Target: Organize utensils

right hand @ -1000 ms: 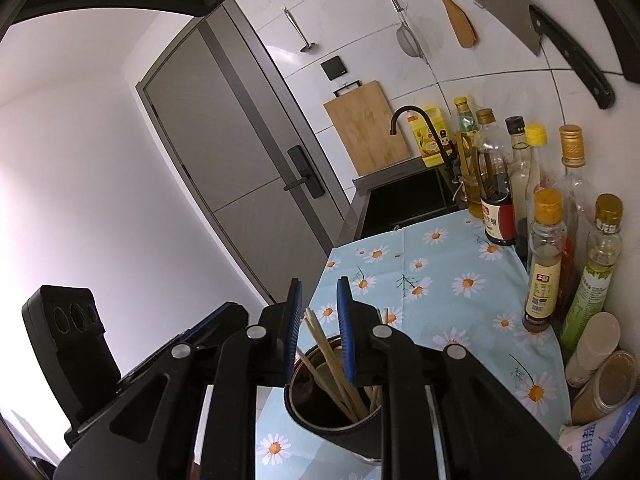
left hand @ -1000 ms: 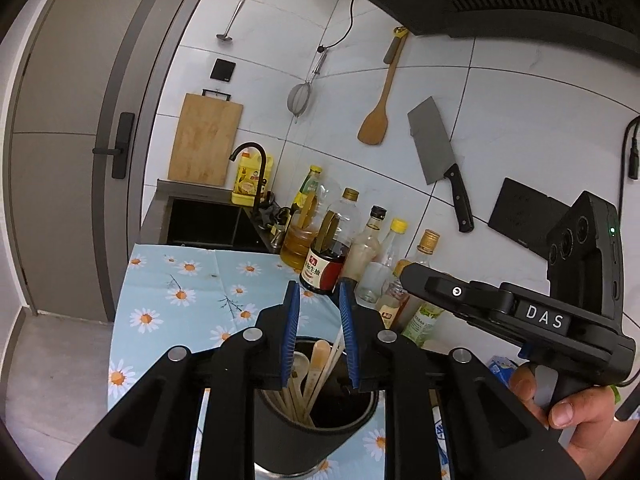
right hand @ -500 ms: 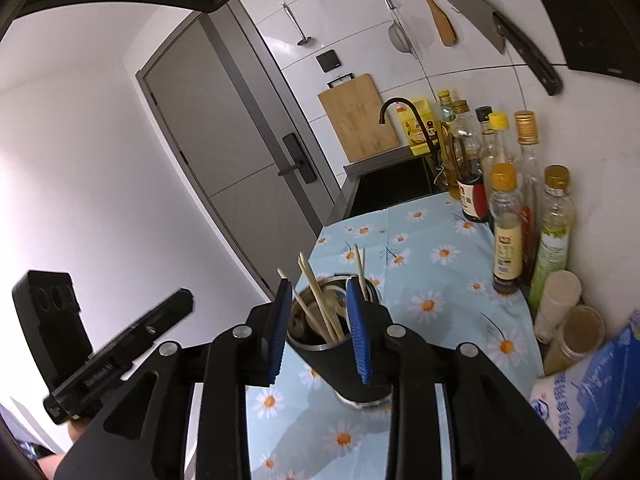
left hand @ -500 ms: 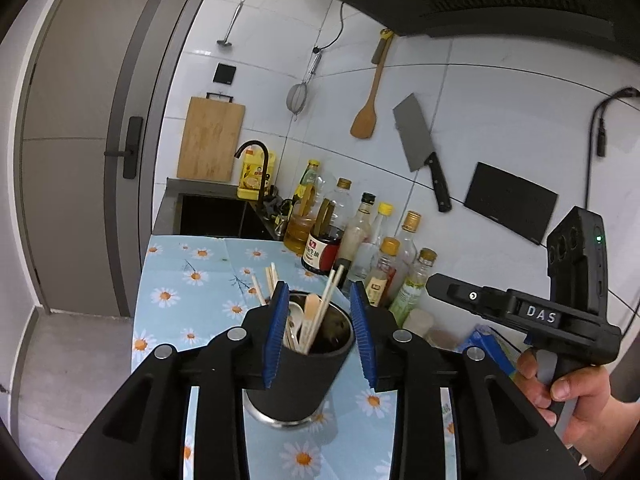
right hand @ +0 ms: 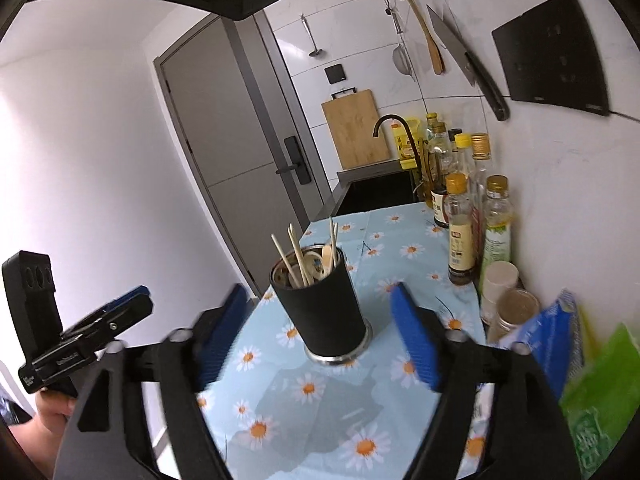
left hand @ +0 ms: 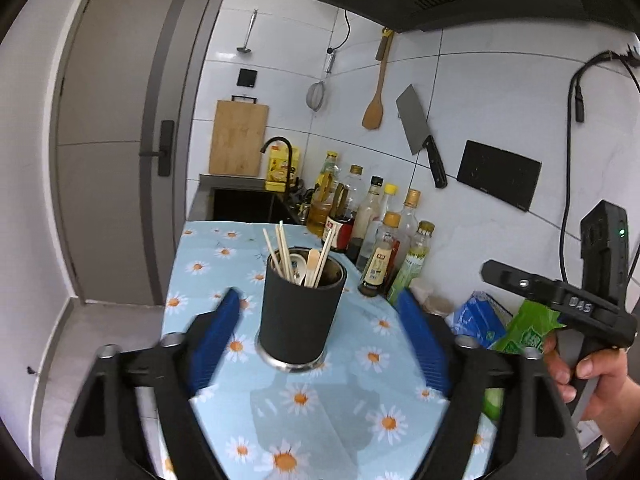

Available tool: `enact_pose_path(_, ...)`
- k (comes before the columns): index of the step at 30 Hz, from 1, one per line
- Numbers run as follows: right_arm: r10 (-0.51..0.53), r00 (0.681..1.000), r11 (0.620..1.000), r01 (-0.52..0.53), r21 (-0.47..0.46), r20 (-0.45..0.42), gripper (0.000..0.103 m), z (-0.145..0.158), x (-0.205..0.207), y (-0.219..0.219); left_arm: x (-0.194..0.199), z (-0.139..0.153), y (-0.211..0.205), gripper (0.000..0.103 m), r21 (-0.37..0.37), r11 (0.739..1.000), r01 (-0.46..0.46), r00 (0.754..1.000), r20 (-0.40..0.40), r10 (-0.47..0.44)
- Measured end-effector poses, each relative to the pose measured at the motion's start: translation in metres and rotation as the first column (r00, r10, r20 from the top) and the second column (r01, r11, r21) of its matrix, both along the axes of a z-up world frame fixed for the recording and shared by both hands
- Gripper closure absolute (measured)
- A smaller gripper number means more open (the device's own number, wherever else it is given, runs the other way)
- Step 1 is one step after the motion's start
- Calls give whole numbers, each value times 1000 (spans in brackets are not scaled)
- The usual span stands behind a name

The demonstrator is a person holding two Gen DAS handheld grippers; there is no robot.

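Both my tools, left (left hand: 316, 344) and right (right hand: 316, 340), are opening with nothing between their blue pads, since the black utensil holder (left hand: 301, 312) of chopsticks (left hand: 280, 254) and spoons stands upright on the daisy-cloth surface (left hand: 344, 392) just beyond them.

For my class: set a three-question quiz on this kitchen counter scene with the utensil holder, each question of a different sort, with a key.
1. True or false: the black utensil holder lies on its side on the daisy tablecloth.
2. Multiple choice: what sticks up out of the holder? A) chopsticks and spoons B) knives C) whisks
3. Fill in: the cleaver hangs on the ____.

Key
1. False: it stands upright.
2. A.
3. Wall, beside the wooden spatula.
Marker's note: the left gripper and the right gripper are both opening, pads clear of the holder.
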State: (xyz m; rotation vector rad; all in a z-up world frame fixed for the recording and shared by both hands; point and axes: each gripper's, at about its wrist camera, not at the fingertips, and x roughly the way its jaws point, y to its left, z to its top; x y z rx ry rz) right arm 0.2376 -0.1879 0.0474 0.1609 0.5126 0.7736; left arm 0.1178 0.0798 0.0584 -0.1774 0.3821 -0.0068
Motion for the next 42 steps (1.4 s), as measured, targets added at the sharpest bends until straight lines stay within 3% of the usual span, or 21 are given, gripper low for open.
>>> enact_pose_path(3, 21, 1000, 1000, -21, -14, 12, 5, -3, -17, -11, -24, 1, -11, 7, 16, 999, -39, 999, 18, 39)
enact_pose_path(12, 24, 1000, 997, -23, -69, 9, 5, -19, -65, -33, -64, -20, -46, 7, 43, 997, -70, 993, -97, 74)
enact_pose_path(20, 30, 1000, 993, -29, -114, 2, 5, -38, -97, -55, -96, -29, -74, 7, 41, 995, -85, 989, -115, 90)
enact_pose_path(28, 14, 1000, 986, -15, -163, -11, 5, -51, -111, -63, -103, -53, -85, 7, 50, 994, -100, 979, -173, 107)
enact_pose_path(42, 34, 999, 978, -35, -203, -7, 5, -58, -114, -44, -102, -62, -74, 7, 52, 995, -87, 971, -219, 96)
